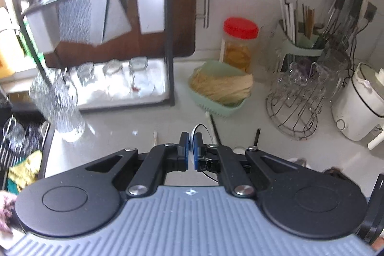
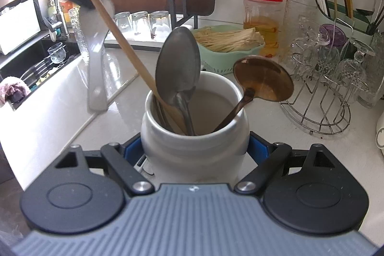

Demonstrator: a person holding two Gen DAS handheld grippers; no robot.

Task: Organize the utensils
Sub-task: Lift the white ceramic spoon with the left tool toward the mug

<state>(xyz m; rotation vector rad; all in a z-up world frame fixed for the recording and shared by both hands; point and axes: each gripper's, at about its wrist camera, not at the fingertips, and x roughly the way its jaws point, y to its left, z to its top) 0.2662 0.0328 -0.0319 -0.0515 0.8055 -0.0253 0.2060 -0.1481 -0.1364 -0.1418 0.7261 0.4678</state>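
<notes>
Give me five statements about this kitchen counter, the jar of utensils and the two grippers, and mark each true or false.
1. The right gripper clamps the white jar. True.
2. The jar holds only chopsticks. False: a metal spoon, a brown ladle and a wooden stick stand in it.
3. The left gripper is shut on a white spoon. True: its white end shows between the pads, and the right wrist view shows it hanging in the air beside the jar.
4. The plastic container has a blue lid. False: the lid is red.
5. The green basket lies in the sink. False: it sits on the counter.
</notes>
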